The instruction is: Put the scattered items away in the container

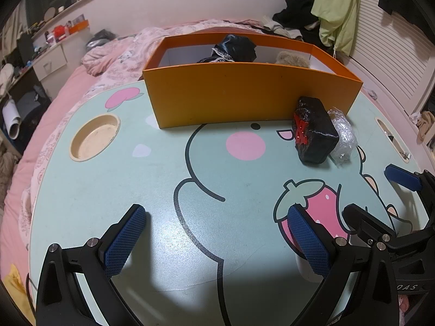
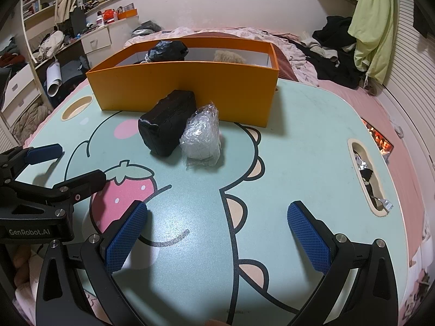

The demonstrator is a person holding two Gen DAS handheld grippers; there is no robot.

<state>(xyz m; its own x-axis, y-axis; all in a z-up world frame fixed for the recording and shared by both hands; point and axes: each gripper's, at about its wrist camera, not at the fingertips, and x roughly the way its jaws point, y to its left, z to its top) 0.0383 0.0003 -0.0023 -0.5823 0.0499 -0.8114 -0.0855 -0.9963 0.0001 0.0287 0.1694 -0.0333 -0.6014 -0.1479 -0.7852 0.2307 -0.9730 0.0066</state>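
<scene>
Both the left gripper [image 1: 216, 240] and the right gripper [image 2: 217, 236] hover over the worktop [image 2: 299, 141], fingers spread wide and empty. The black block [image 2: 167, 123] and the clear-wrapped bundle [image 2: 201, 138] lie touching, just before the orange container [image 2: 185, 89].

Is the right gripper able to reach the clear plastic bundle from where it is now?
Probably yes. The right gripper is open, and only bare table lies between it and the clear plastic bundle, though the black block touches the bundle's left side.
</scene>
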